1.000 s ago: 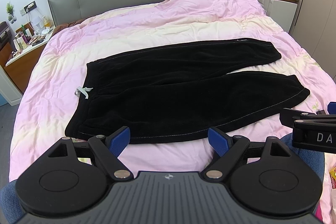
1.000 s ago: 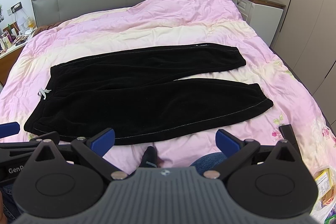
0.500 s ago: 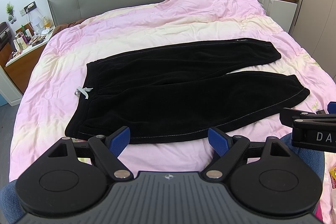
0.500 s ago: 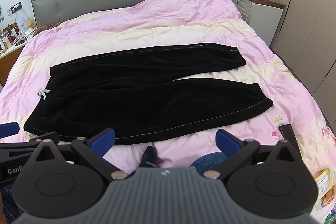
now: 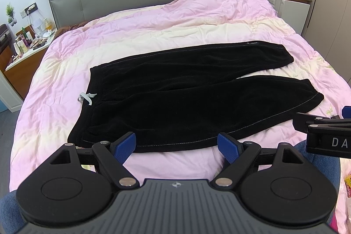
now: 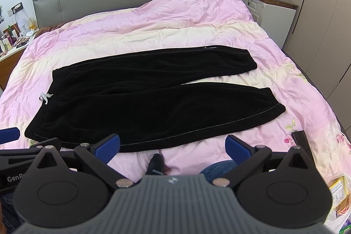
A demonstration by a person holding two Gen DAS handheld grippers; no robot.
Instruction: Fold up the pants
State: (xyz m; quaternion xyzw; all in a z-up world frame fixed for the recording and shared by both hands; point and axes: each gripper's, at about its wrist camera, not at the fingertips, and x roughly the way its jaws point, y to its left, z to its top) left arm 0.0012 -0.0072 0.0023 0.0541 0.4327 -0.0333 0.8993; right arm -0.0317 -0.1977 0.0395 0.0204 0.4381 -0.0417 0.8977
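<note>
Flat on the pink quilt (image 5: 65, 102) of the bed: black pants (image 5: 186, 98), waistband left, both legs stretched right, slightly apart at the cuffs. Near the close edge, short of the fabric: left gripper (image 5: 176, 144), spread wide, holding nothing. Alongside, right gripper (image 6: 172, 146), equally wide, also unladen.

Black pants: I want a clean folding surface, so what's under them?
The black pants lie flat on a pink and cream duvet. The duvet patch directly beneath them is covered and cannot be seen.
</note>
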